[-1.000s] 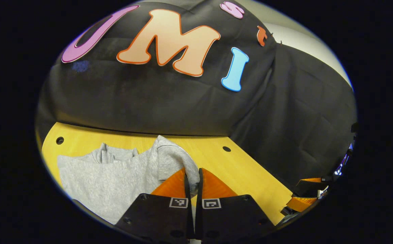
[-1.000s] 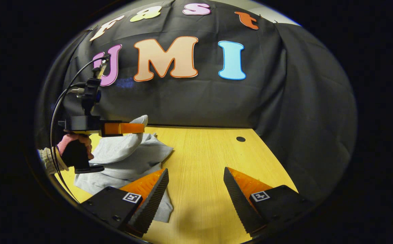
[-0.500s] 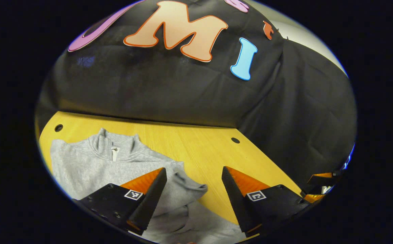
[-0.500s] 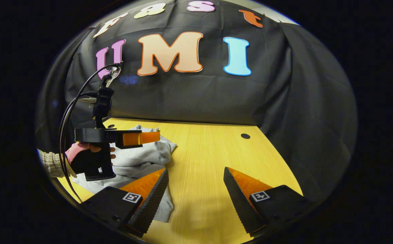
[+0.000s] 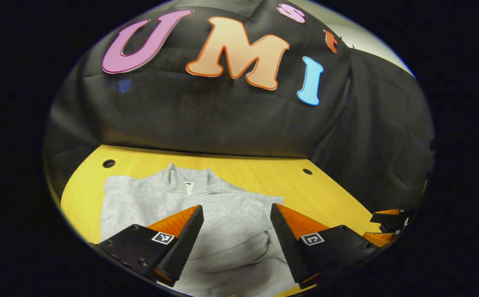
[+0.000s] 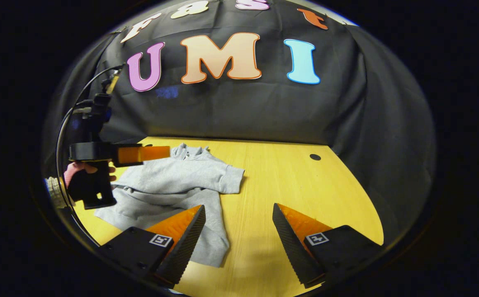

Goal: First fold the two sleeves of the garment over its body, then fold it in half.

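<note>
A grey zip-collar sweatshirt (image 5: 222, 214) lies flat on the yellow wooden table (image 5: 338, 206), collar (image 5: 187, 181) toward the back wall. My left gripper (image 5: 236, 214) hovers open above its chest, nothing between the fingers. In the right gripper view the sweatshirt (image 6: 169, 187) lies at the left, with one sleeve (image 6: 229, 181) folded across the body, cuff toward the table's middle. There the left gripper (image 6: 142, 153) hangs above the garment's left part, held by a hand (image 6: 80, 169). My right gripper (image 6: 238, 214) stands open over bare table just right of the garment's hem.
Black cloth walls close the table at the back and right. Small round holes sit in the tabletop (image 5: 108, 163) (image 6: 315, 157). Bare wood stretches right of the garment (image 6: 297, 181). The right gripper's orange fingers (image 5: 388, 225) show at the far right of the left gripper view.
My left gripper was shut on the sleeve a second ago; it has opened, dropped the sleeve across the body and drawn back to the left. The right gripper stayed open, shifting slightly.
</note>
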A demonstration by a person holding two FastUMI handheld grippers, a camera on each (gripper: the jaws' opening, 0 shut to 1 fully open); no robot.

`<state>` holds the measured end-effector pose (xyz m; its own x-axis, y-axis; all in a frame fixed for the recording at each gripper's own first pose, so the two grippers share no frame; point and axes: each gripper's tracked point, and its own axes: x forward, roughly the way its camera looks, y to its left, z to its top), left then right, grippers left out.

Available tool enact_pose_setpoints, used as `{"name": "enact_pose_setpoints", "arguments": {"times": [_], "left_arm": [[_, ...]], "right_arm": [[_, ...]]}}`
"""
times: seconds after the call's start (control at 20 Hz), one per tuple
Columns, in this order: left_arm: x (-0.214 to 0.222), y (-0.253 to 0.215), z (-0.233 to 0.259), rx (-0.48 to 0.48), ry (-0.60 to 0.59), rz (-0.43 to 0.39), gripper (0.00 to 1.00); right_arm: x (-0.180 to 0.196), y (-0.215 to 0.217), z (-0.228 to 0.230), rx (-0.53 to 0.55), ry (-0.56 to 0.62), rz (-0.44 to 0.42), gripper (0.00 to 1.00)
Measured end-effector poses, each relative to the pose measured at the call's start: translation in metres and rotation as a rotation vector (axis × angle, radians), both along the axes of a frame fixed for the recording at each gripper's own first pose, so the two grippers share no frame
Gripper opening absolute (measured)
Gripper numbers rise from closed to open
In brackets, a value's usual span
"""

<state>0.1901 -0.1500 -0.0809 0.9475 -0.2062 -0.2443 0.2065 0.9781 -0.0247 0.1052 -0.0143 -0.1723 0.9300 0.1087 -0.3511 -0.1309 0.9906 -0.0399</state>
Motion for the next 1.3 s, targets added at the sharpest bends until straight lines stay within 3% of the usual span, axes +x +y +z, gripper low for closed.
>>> {"name": "enact_pose_setpoints", "arguments": {"times": [0.3, 0.6, 0.95, 1.3], "left_arm": [[-0.077, 0.091, -0.019, 0.061, 0.042, 0.119, 0.94], [-0.147, 0.140, -0.068, 0.074, 0.156, 0.205, 0.95], [-0.176, 0.167, -0.117, 0.044, 0.259, 0.308, 0.95], [-0.185, 0.177, -0.146, 0.047, 0.309, 0.336, 0.95]], "right_arm": [[-0.007, 0.028, -0.038, -0.008, 0.060, 0.064, 1.00], [-0.011, 0.051, -0.081, -0.031, 0.129, 0.117, 1.00], [-0.019, 0.059, -0.124, -0.081, 0.202, 0.157, 1.00], [-0.021, 0.058, -0.139, -0.132, 0.204, 0.156, 1.00]]}}
